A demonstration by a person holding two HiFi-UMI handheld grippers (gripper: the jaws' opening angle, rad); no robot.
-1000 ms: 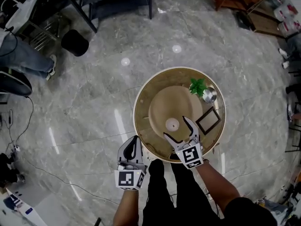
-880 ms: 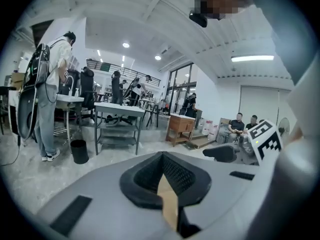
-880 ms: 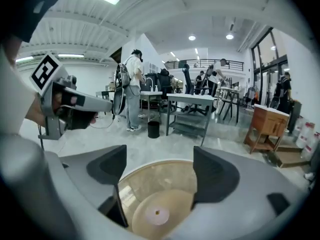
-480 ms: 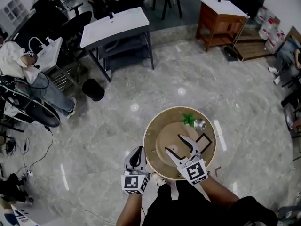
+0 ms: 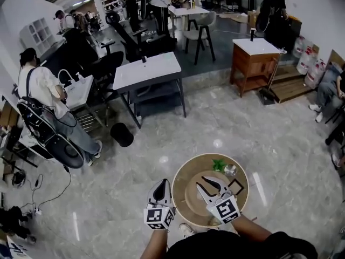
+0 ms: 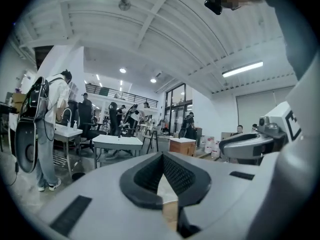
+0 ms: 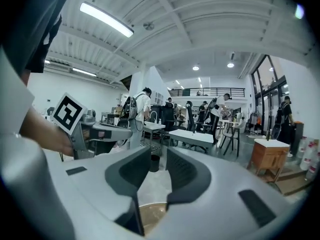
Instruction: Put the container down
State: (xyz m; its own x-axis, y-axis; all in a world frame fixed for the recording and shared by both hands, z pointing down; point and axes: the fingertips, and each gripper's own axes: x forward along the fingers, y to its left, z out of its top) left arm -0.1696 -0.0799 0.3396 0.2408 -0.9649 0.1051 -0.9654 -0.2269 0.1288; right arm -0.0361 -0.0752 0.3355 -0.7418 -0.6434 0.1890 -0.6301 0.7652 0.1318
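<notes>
Your left gripper (image 6: 161,157) is closed tip to tip with nothing in it. Your right gripper (image 7: 158,154) has just been closing down to a narrow slot. Only floor and a black bin (image 7: 154,163) well beyond it show through that slot, so it grips nothing either, and the container is in neither gripper. Both grippers are held about level, side by side, well above the round table (image 5: 182,194). The right one is over the table's middle and the left one is just off its near-left rim. I cannot pick the container out anywhere on the table. If it is set down there, it probably lies beneath your right gripper, which would cover it in the head view. So I cannot tell which way it points, whether it stands upright, or how its long axis runs. That is the main risk as I judge it: from here you cannot confirm that it sits steady, and a container resting tilted or near the rim could roll or tip off. The second risk is a blind reach back down. The plant (image 5: 218,164), the small metal bowl (image 5: 230,170) and the picture frame (image 5: 235,186) sit just beyond and to the right of the right gripper's tips, and a lowered jaw could knock them.
</notes>
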